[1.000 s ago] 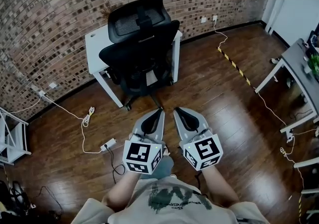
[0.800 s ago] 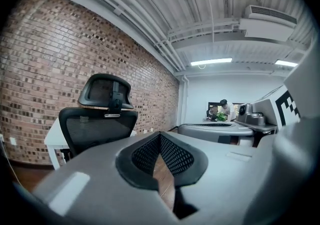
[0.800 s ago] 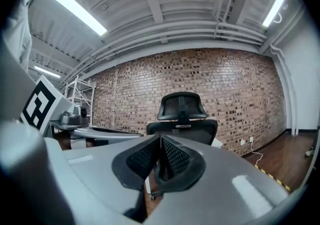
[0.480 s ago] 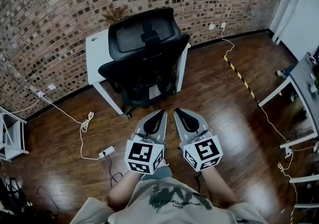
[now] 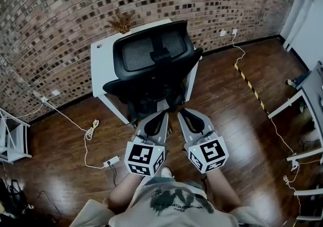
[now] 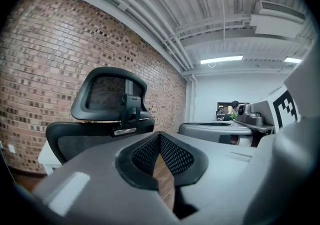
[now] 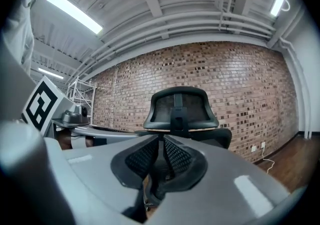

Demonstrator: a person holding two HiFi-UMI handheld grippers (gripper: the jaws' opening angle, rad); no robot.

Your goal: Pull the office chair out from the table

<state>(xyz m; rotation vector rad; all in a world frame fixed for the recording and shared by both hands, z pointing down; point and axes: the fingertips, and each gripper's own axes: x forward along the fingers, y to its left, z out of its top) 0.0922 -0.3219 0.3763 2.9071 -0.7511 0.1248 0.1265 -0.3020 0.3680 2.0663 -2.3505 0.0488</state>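
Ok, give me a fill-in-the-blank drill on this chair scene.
The black office chair is pushed in at a ___ table.
Behind the table stands a ___ wall.
The left gripper and right gripper are both ___ and empty.
The power strip lies on the wooden ___.
Missing: white; brick; shut; floor.

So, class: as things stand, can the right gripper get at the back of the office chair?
Probably yes: the right gripper points at the back of the office chair, and nothing stands between them. Its jaws are shut, so they would have to open first.
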